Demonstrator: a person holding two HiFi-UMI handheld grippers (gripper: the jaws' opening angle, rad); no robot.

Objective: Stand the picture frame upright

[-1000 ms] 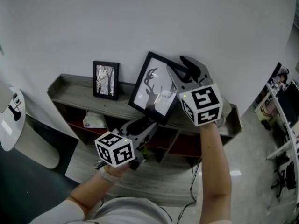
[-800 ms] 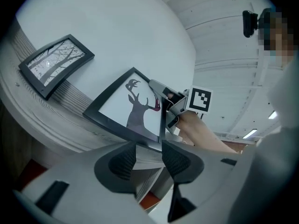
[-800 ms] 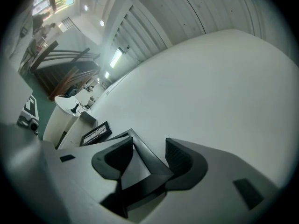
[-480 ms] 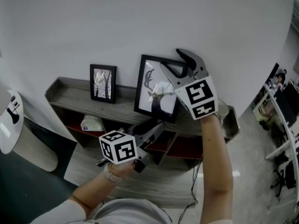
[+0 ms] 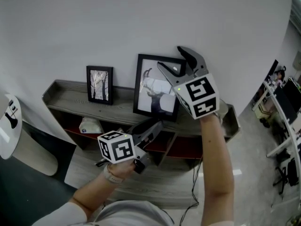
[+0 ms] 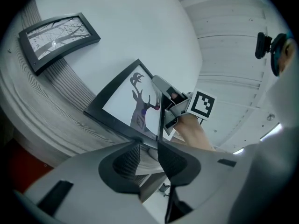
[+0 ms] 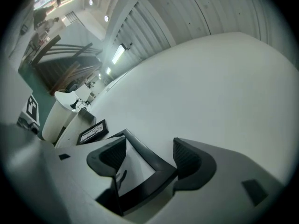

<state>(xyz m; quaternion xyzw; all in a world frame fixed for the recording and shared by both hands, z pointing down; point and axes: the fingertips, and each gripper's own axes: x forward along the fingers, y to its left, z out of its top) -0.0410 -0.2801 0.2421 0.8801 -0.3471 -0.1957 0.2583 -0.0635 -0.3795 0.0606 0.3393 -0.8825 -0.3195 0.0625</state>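
A black-rimmed rectangular picture frame with a dark deer silhouette on a white ground (image 5: 153, 86) stands upright at the centre of the head view. Its lower edge rests on the top of a long grey wood-grain shelf unit (image 5: 66, 95) and its back is close to the plain white wall (image 5: 141, 18). The right gripper (image 5: 170, 58) reaches in from the right of that view at the frame's upper right corner. Its jaws have just been opening and now stand wide. The right gripper view shows the frame's corner between them, with the pads not pressing on it. The left gripper (image 5: 154, 127) sits lower, in the middle of the head view, just below the frame's bottom edge and pointing up towards it. Its jaws have just been closing and leave a narrow gap. In the left gripper view the frame's lower rim lies just past the tips and nothing is clamped between the pads. To the left on the same shelf top, well apart from the deer frame, a smaller black frame with a picture of pale bare trees (image 5: 99, 84) also stands upright. A pale bundle (image 5: 89, 125) lies in an open compartment below it. A round white table (image 5: 7, 126) shows at the far left edge.
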